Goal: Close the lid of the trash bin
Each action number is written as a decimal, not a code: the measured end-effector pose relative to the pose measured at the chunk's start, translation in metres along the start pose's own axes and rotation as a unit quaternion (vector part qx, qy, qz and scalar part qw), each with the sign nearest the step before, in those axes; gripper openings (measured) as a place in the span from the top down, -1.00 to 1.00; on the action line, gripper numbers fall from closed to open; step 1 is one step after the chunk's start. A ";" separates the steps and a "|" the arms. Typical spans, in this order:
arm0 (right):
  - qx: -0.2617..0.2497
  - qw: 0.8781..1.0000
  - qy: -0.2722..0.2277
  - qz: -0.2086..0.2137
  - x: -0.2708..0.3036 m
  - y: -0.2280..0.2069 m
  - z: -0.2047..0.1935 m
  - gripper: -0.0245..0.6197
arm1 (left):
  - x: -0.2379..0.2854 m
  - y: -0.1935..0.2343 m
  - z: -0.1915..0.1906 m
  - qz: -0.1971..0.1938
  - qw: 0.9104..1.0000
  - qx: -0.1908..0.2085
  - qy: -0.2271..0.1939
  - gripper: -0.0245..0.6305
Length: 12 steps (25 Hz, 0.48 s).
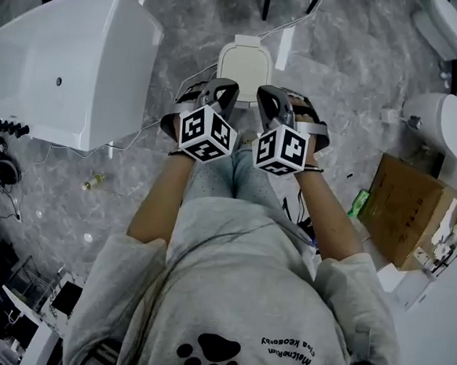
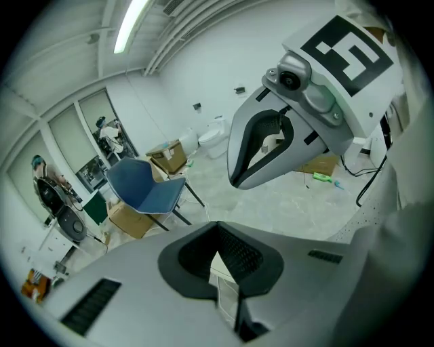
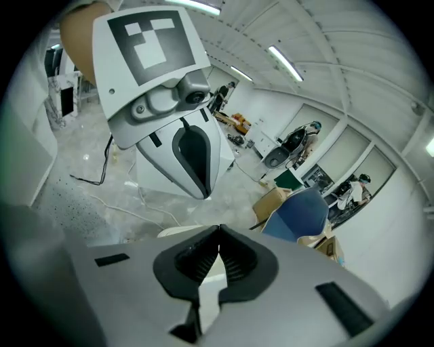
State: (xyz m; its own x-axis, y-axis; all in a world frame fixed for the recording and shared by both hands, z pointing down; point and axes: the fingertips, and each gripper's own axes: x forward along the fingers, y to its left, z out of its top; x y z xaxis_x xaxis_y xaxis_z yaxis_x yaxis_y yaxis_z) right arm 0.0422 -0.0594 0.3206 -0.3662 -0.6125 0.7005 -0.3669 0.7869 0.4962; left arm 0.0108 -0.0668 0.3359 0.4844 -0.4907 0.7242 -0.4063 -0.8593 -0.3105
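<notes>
Head view, looking steeply down: a person in a grey sweatshirt printed with black paw marks (image 1: 215, 354) holds two grippers side by side over a grey marbled floor (image 1: 165, 188). A short line of lettering beside the paws is upside down and too small to read. The left gripper (image 1: 218, 90) and right gripper (image 1: 273, 99) each carry a white cube with black square markers, which are patterns, not words. Just beyond their tips in the picture, down on the floor, stands the small white trash bin with a cream rounded-square lid (image 1: 245, 65); the lid lies flat, shut, and shows no label. A large white moulded tub (image 1: 72, 63) sits to the left and a brown cardboard box (image 1: 411, 208) to the right. Left gripper view: its dark ribbed jaws are clenched tip to tip with nothing between them; the other gripper hangs at upper right, and a blue shell chair on black legs (image 2: 146, 186) stands across the room. Right gripper view: these jaws are likewise pressed together and empty, with the left gripper at upper left and the same chair beyond.
</notes>
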 end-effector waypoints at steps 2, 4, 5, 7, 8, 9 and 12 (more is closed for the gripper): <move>0.003 1.000 -0.008 -0.016 -0.017 -0.011 0.010 0.82 | -0.017 0.005 0.013 0.014 1.000 0.001 -0.011 0.86; 0.006 0.999 -0.016 -0.030 -0.034 -0.021 0.020 0.82 | -0.033 0.009 0.026 0.028 0.999 0.000 -0.023 0.86; 0.007 0.999 -0.020 -0.036 -0.042 -0.026 0.024 0.82 | -0.041 0.012 0.032 0.036 0.999 -0.002 -0.029 0.86; 0.010 0.998 -0.028 -0.050 -0.057 -0.035 0.033 0.82 | -0.056 0.016 0.044 0.051 0.998 -0.011 -0.043 0.86; 0.011 0.998 -0.032 -0.056 -0.064 -0.039 0.037 0.82 | -0.064 0.019 0.050 0.058 0.997 -0.017 -0.050 0.86; 0.013 0.997 -0.036 -0.062 -0.071 -0.043 0.041 0.82 | -0.071 0.021 0.056 0.064 0.996 -0.022 -0.057 0.86; 0.013 0.996 -0.048 -0.077 -0.092 -0.050 0.054 0.82 | -0.094 0.025 0.074 0.082 0.993 -0.028 -0.076 0.86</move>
State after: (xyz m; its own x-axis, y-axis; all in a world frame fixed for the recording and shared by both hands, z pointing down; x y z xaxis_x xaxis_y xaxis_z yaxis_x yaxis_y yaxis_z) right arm 0.0481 -0.0466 0.2032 -0.3828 -0.7315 0.5643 -0.4471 0.6812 0.5797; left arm 0.0122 -0.0526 0.2147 0.5183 -0.6431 0.5637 -0.5294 -0.7589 -0.3792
